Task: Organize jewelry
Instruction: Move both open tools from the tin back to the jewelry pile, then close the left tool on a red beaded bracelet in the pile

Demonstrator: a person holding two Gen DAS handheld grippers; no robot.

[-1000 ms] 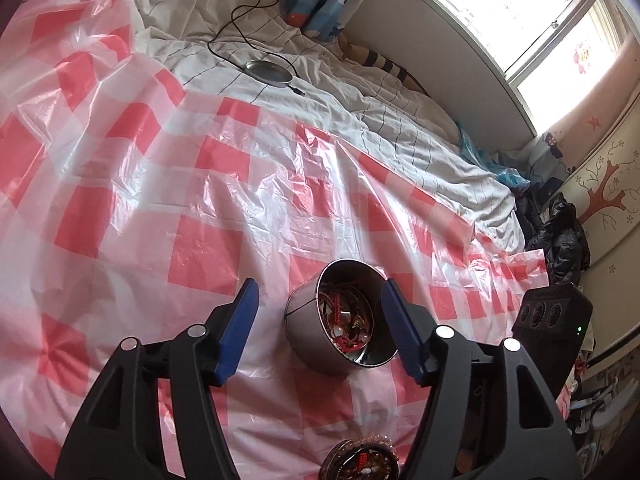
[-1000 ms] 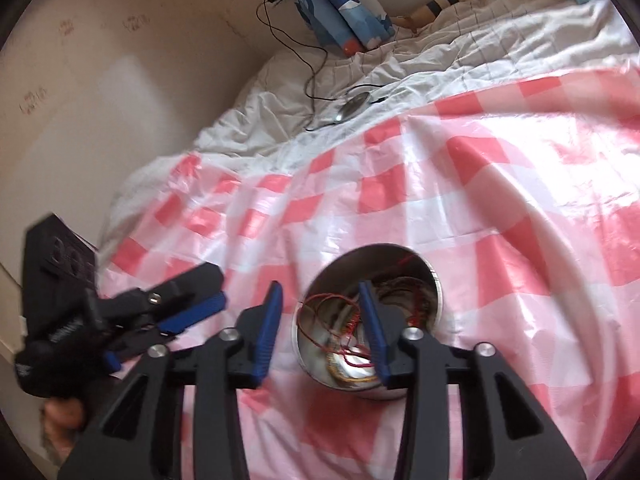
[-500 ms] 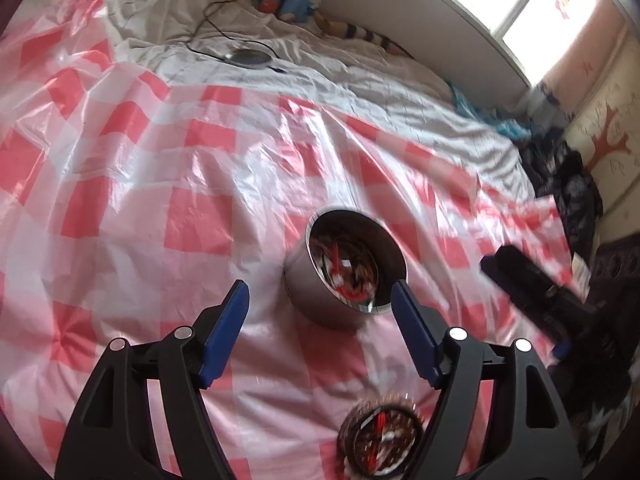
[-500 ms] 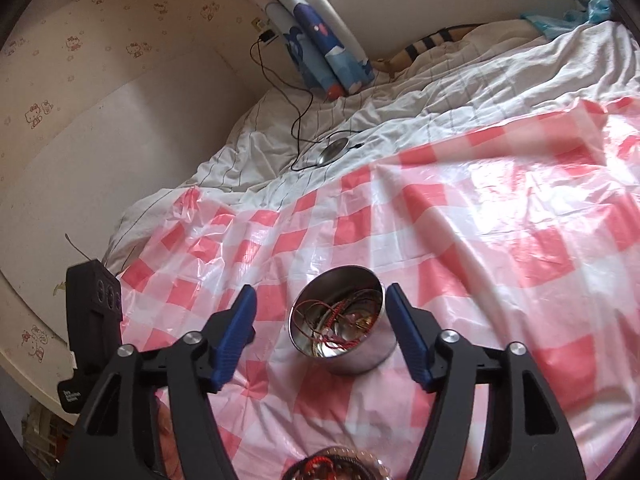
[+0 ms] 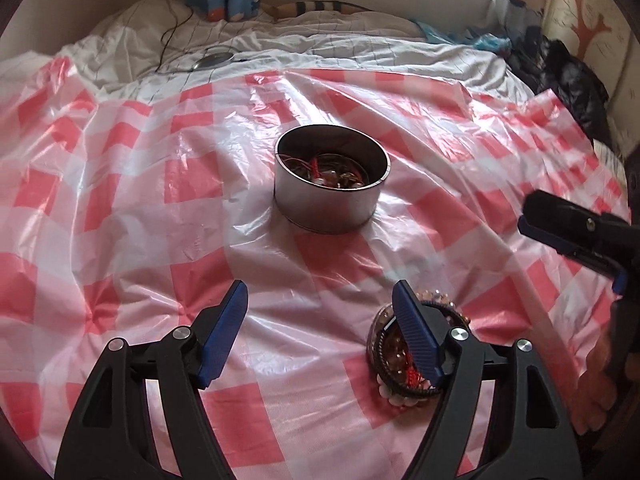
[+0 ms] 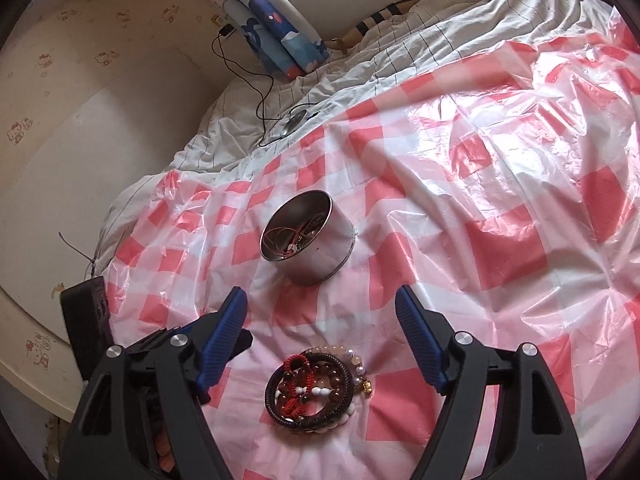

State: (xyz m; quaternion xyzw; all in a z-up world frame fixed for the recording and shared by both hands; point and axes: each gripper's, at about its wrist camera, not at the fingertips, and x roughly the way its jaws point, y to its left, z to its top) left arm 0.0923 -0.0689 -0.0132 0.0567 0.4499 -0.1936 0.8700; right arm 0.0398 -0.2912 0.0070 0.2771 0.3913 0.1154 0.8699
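Bracelet pile (image 6: 314,390) low centre, under right gripper (image 6: 320,318), jaws opening, empty; left gripper (image 5: 320,314) wide, empty, pile lower right.

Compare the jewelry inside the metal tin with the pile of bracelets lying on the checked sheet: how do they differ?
The jewelry in the metal tin is mostly thin red cords and wire loops, loosely tangled; the bracelet pile is thick beaded rings, stacked. The first sits enclosed by walls; the second lies bare on the checked sheet, nearer both grippers. Both include red strands and beads.
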